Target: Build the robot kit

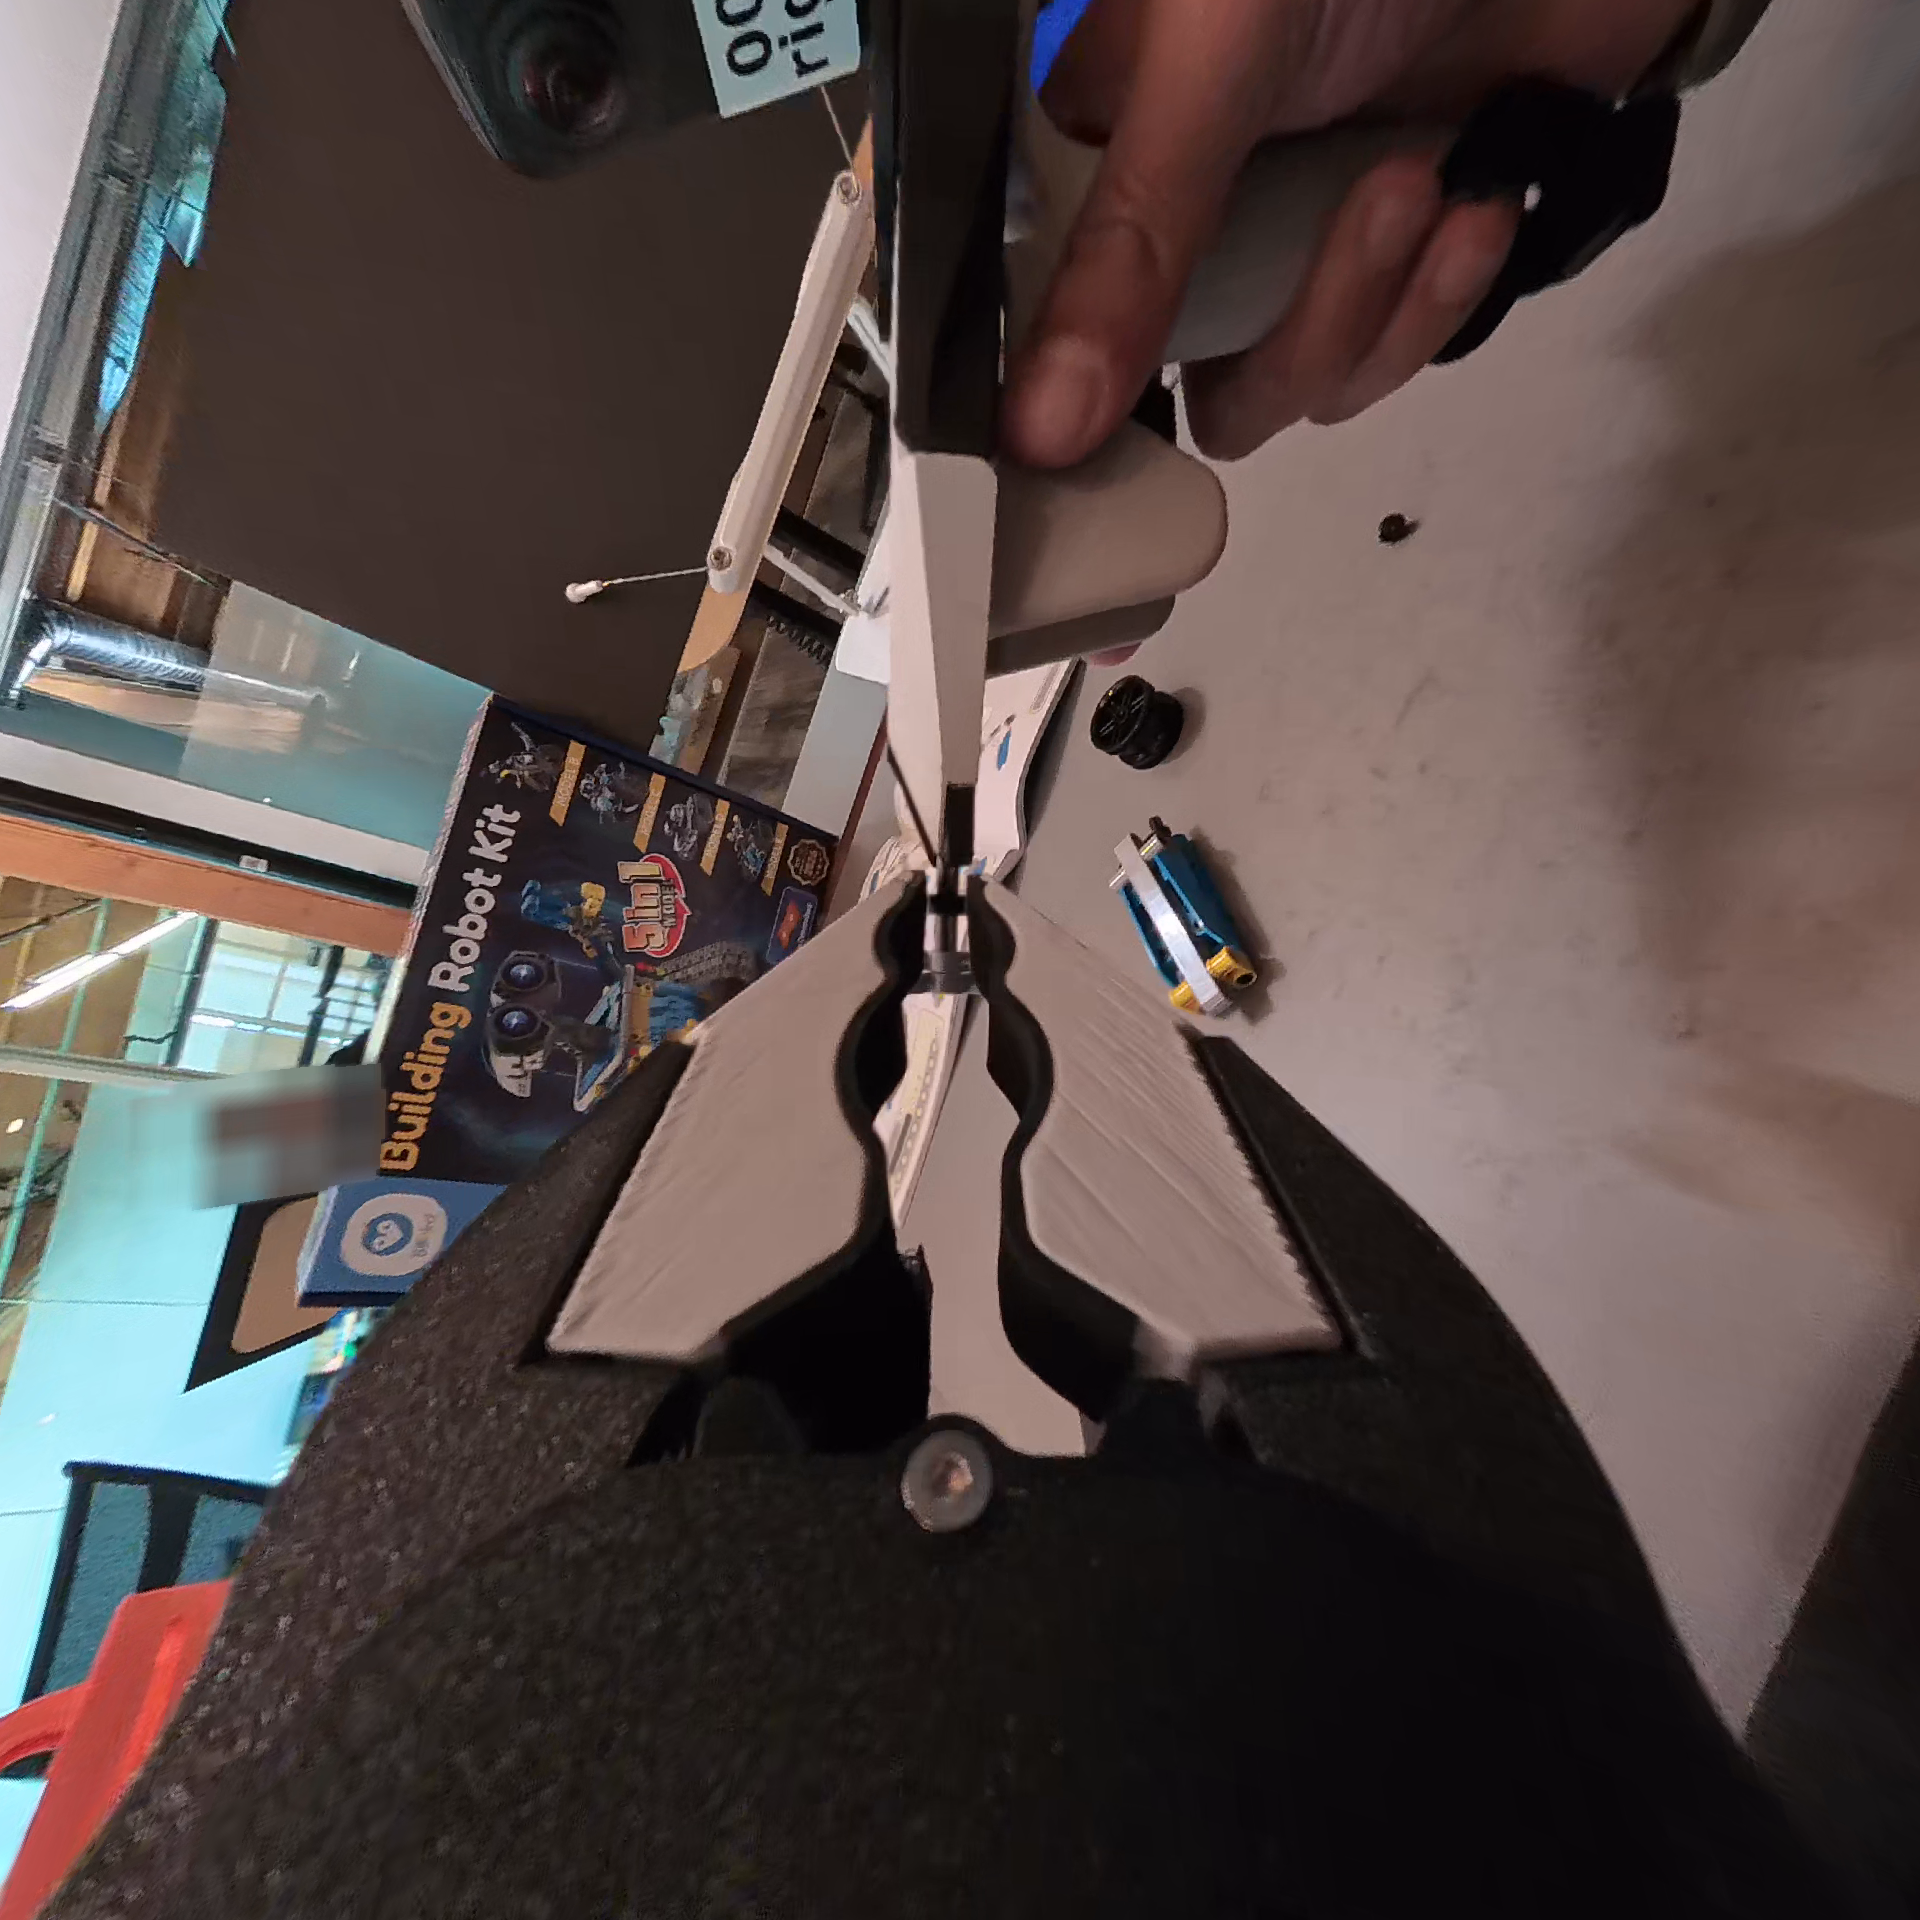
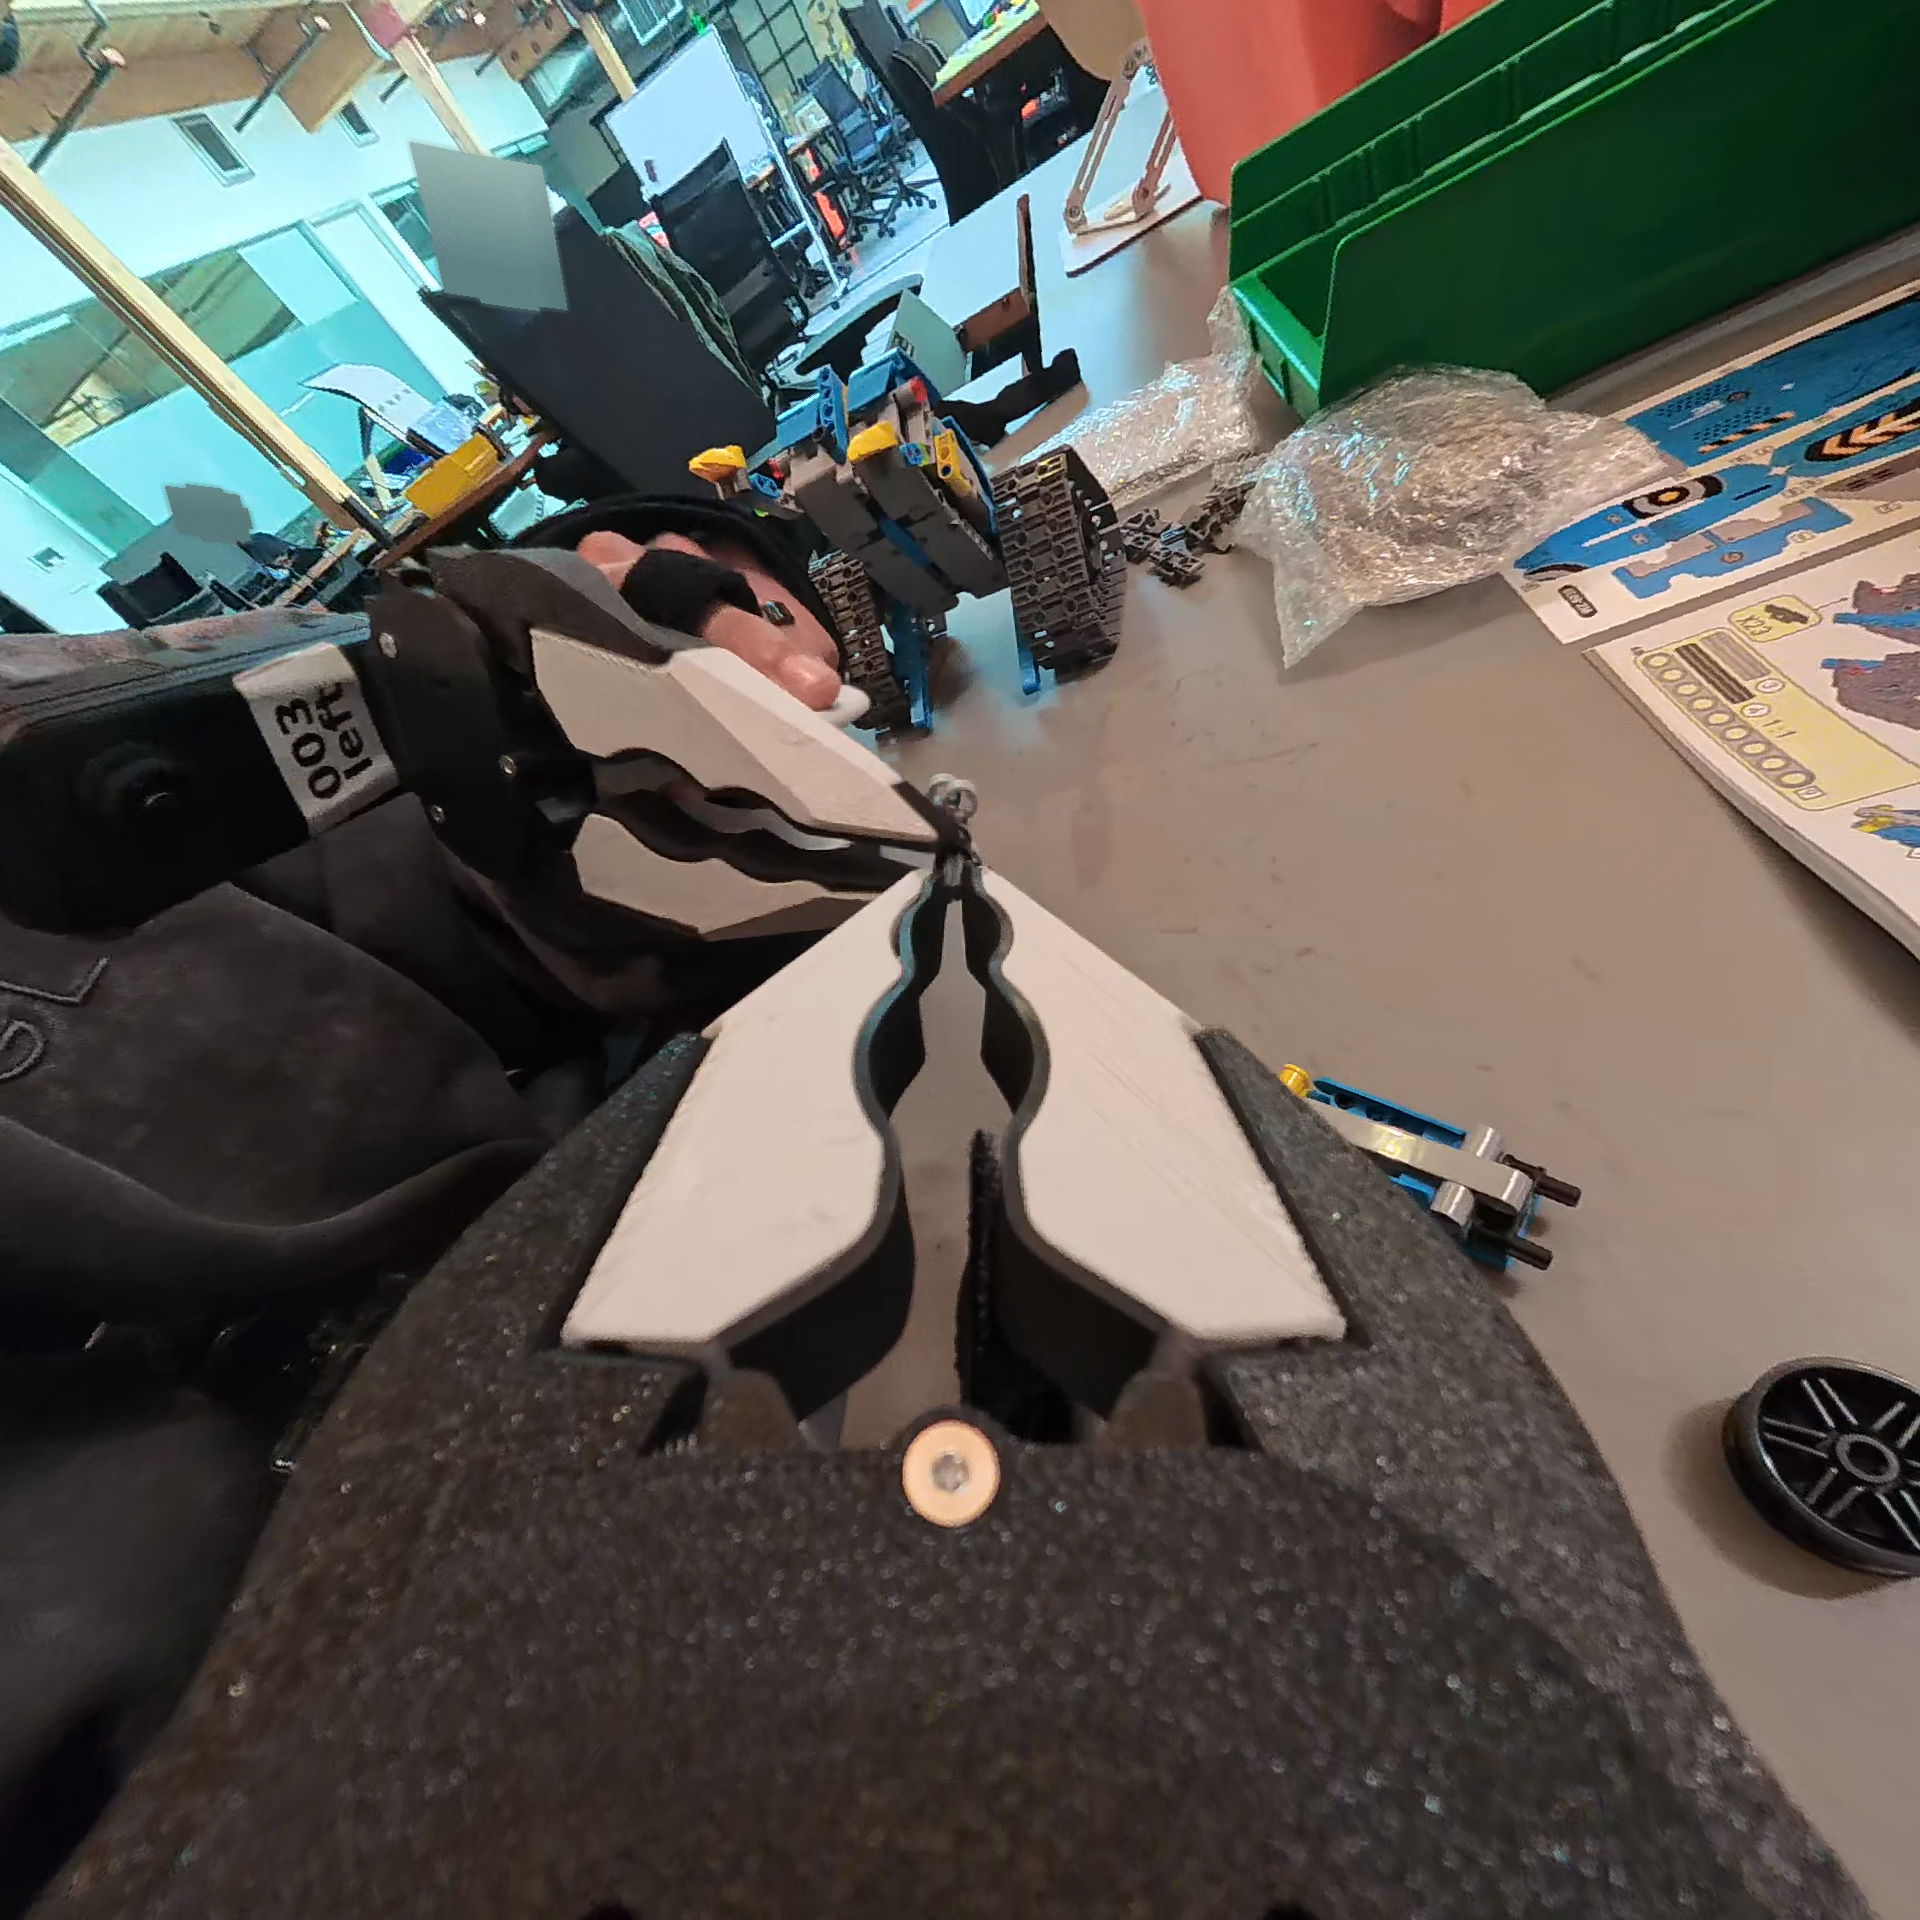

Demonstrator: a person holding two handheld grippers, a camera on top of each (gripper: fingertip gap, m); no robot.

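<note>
- Left gripper (image 1: 948,883): fingertips pinched together on a small grey pin piece (image 1: 943,971), held above the grey table (image 1: 1558,935).
- Right gripper (image 2: 951,883): tips nearly closed on a small grey connector (image 2: 954,798). The two grippers meet tip to tip, so both may be on the same small part or on two mating ones; I cannot tell which.
- Nearby on the table: a blue and grey beam assembly (image 2: 1444,1164) just right of my right gripper, and a black wheel (image 2: 1839,1465) further right.
- Further off: a tracked robot model (image 2: 935,530), clear plastic bags (image 2: 1403,488), an instruction sheet (image 2: 1766,675) and a green bin (image 2: 1507,239).
- Kit box (image 1: 582,935) stands behind in the left wrist view.
- Risk, my judgement: the grip is at the very tips on a tiny piece. Any twist or uneven push between the grippers could flick it out onto the table.
- Risk: poor alignment could jam the pin.
</note>
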